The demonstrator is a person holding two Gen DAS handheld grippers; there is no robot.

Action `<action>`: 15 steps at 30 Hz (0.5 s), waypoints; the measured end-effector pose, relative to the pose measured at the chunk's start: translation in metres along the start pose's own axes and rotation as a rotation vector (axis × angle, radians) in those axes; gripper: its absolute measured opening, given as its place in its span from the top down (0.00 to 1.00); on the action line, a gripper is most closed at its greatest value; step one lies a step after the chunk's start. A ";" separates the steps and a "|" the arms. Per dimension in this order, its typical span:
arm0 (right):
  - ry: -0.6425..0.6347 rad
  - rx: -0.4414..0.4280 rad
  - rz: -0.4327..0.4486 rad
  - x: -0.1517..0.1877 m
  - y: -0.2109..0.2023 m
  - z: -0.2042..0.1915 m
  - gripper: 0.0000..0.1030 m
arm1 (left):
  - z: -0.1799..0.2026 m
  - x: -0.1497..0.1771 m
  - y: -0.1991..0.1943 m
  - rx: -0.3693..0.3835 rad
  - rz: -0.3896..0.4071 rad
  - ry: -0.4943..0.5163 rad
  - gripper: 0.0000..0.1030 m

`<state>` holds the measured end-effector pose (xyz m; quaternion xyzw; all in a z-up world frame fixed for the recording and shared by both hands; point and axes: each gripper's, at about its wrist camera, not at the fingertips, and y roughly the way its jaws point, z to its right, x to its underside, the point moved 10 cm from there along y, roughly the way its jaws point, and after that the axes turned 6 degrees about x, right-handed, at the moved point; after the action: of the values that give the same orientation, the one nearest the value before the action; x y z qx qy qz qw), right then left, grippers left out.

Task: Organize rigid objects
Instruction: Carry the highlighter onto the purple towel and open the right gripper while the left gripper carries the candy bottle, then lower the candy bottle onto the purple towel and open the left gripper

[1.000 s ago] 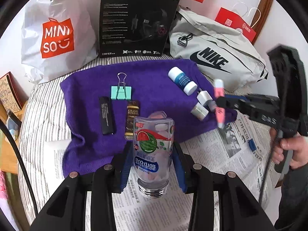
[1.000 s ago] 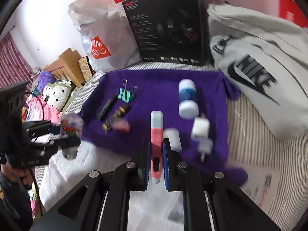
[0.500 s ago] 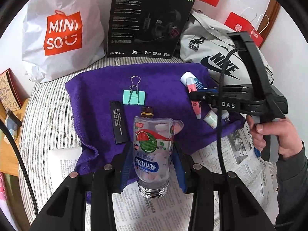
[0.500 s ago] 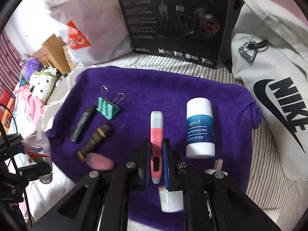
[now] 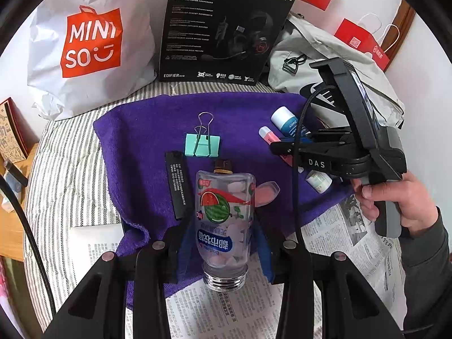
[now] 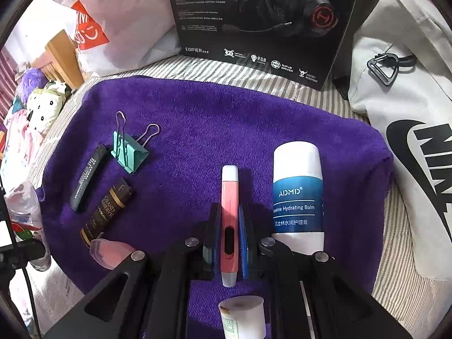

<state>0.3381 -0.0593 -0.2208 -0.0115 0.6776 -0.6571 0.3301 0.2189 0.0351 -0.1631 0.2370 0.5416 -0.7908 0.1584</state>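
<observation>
Pink pen (image 6: pixel 229 217) sits clamped lengthwise in the right gripper (image 6: pixel 229 226), low over the purple towel (image 6: pixel 197 118) beside the balm stick (image 6: pixel 298 192), parallel to it, while the left gripper (image 5: pixel 223 226) grips the candy bottle (image 5: pixel 224 220) at the towel's near edge.

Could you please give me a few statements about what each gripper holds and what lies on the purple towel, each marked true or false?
1. The right gripper is shut on the pink pen. True.
2. The left gripper is empty. False: it is shut on the clear candy bottle.
3. The teal binder clip lies on the purple towel. True.
4. The ADMD balm tube stands upright on the newspaper. False: it lies on its side on the towel, right of the pen.
5. The black headset box lies flat on the towel. False: it stands behind the towel.
</observation>
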 end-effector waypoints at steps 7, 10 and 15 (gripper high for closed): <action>-0.029 -0.010 0.007 0.003 -0.001 -0.004 0.74 | -0.001 -0.001 0.003 -0.003 -0.006 -0.005 0.63; -0.032 -0.025 0.003 0.006 -0.005 -0.006 0.63 | -0.002 -0.001 0.004 -0.006 -0.011 -0.008 0.63; -0.036 -0.020 0.028 0.011 -0.021 -0.004 0.63 | -0.003 -0.001 0.002 -0.016 -0.013 -0.010 0.63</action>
<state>0.3190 -0.0639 -0.2070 -0.0170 0.6781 -0.6454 0.3513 0.2208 0.0369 -0.1647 0.2281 0.5486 -0.7887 0.1581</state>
